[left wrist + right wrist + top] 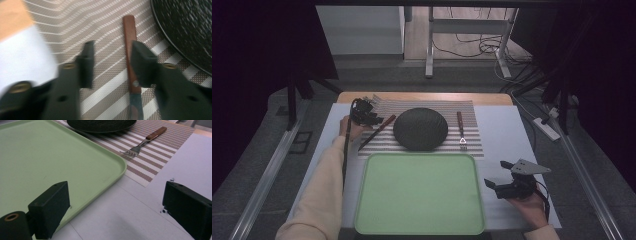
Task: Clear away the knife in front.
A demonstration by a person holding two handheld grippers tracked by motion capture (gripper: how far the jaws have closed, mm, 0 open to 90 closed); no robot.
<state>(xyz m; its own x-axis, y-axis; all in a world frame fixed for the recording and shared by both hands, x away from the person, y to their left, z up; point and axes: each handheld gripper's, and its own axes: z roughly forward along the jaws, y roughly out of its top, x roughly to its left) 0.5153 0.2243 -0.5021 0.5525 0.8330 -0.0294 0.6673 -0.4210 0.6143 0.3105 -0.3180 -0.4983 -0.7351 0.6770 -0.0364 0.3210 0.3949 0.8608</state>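
left gripper (371, 119) jaws parted, forearm stretched forward; right gripper (493, 184) jaws wide, hand (527, 202) low at near right.

Dim room: grey floor (257, 165), a white cabinet (359, 30), a desk frame (467, 27) with tangled cables (472, 47) beyond the bench (507, 130).

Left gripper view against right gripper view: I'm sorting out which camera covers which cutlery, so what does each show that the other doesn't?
The left gripper view alone shows the knife, wooden handle and blade, lying on the mat beside the right-hand jaw of the left gripper, whose jaws stand apart with nothing between them. The right gripper view alone shows the green tray, the fork and the right gripper, jaws wide open. Both share the striped placemat, the dark round plate and the white table cover.
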